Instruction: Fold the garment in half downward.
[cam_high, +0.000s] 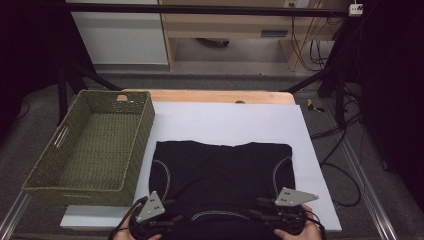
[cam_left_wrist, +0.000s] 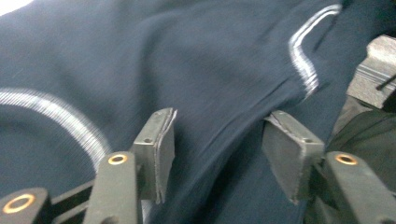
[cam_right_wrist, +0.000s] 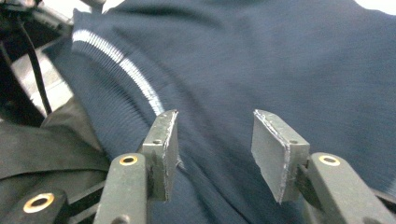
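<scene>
A black garment (cam_high: 220, 170) with thin white seams lies flat on a white sheet (cam_high: 225, 122), its near edge at the table's front. My left gripper (cam_high: 172, 211) sits over the garment's near left part and my right gripper (cam_high: 257, 208) over its near right part, each held by a hand. In the left gripper view the jaws (cam_left_wrist: 219, 126) stand apart just above the dark cloth (cam_left_wrist: 187, 56), a fold running between them without being pinched. The right gripper view has its jaws (cam_right_wrist: 212, 123) likewise apart over the cloth (cam_right_wrist: 261, 56), beside a curved white seam (cam_right_wrist: 121, 60).
An olive woven basket (cam_high: 142, 130) with nothing inside stands at the left, touching the sheet's left edge. The wooden table edge (cam_high: 215, 96) runs along the back. Bare sheet lies beyond and to the right of the garment. Cables trail on the floor at right.
</scene>
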